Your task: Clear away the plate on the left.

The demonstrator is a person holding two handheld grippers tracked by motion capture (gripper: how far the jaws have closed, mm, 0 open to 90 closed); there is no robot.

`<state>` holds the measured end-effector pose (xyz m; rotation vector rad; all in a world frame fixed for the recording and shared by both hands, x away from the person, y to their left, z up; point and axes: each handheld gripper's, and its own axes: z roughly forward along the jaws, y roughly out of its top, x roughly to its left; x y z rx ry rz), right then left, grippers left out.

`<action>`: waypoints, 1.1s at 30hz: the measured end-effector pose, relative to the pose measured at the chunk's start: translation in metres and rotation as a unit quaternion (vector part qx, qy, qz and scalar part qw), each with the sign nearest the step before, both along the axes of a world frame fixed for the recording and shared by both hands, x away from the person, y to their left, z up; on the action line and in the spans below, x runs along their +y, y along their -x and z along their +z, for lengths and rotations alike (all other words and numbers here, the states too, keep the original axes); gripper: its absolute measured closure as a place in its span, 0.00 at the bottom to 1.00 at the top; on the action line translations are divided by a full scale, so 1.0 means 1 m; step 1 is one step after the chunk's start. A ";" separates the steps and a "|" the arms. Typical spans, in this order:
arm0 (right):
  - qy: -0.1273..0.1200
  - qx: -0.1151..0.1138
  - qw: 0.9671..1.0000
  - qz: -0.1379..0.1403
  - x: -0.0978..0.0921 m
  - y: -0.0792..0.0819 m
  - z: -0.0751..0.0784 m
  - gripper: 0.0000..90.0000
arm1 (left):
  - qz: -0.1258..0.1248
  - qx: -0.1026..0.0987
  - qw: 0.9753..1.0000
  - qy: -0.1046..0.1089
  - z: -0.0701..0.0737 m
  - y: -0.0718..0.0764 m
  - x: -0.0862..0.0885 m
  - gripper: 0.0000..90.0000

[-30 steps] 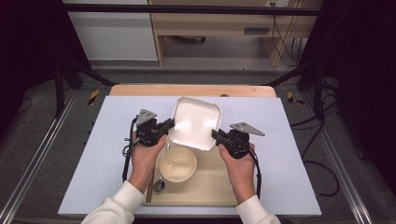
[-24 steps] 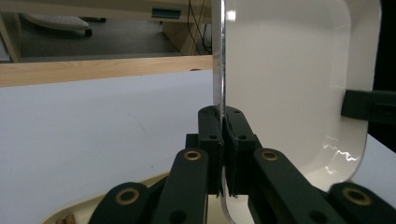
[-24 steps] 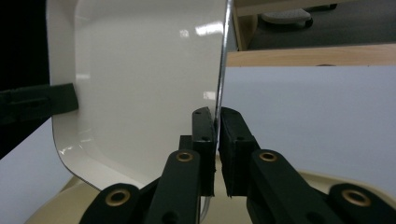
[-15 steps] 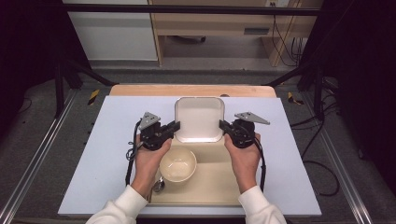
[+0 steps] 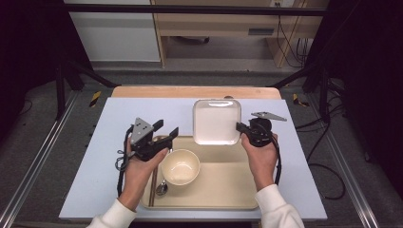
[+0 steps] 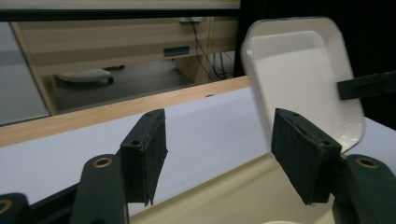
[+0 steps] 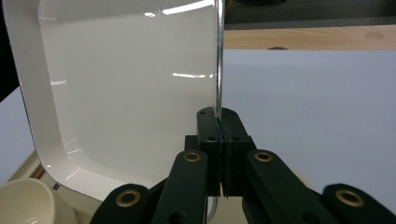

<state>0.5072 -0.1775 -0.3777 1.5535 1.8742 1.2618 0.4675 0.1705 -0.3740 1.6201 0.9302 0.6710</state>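
The right gripper (image 5: 242, 128) pinches the right rim of a white square plastic plate (image 5: 215, 122), its jaws pressed together on the thin edge, as the right gripper view shows (image 7: 219, 140). In the high view the plate sits at the far side of the pale blue table mat (image 5: 85, 175), its near edge overlapping the far rim of a beige rectangular tray (image 5: 228, 190). The left gripper (image 5: 166, 130) is held to the left of the plate and apart from it, over the tray's far left corner, its jaws spread wide with nothing between them (image 6: 217, 154). A cream round bowl (image 5: 180, 166) stands in the left part of the tray, just right of the left hand (image 5: 140, 164). A metal spoon (image 5: 162, 188) lies near the bowl's left side.
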 end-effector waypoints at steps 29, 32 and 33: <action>0.024 0.091 0.996 0.004 -0.048 0.031 -0.009 0.99 | 0.171 0.004 0.984 -0.052 -0.076 0.062 0.148 0.21; 0.027 0.106 0.994 0.008 -0.054 0.035 -0.016 0.99 | 0.188 0.008 0.981 -0.041 -0.077 0.065 0.155 0.21; 0.025 0.112 0.993 0.012 -0.055 0.039 -0.019 0.99 | 0.193 0.013 0.981 -0.035 -0.078 0.068 0.158 0.21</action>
